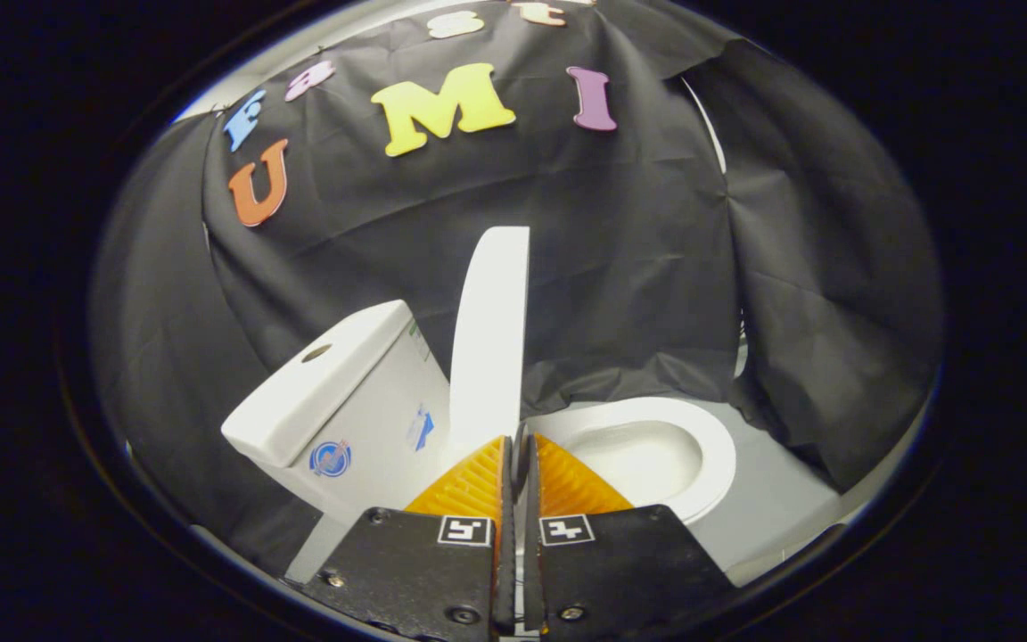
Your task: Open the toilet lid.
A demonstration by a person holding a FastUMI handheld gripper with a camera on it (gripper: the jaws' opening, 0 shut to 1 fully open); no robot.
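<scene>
White plastic lid is seen raised near upright, edge-on just ahead of the fingers, between cistern and bowl rim. The gripper is clenched on nothing. Judged best: the lid nudged gently back until rested against the cistern.

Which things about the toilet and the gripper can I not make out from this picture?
- Lid: stands raised, seen edge-on; its lower end and hinge sit behind the gripper fingertips.
- Grip: the orange fingers are nearly together; whether they pinch the lid is hidden.
- Bowl: its near part is covered by the fingers.
- Tank: its stickers are too small to make out.
</scene>
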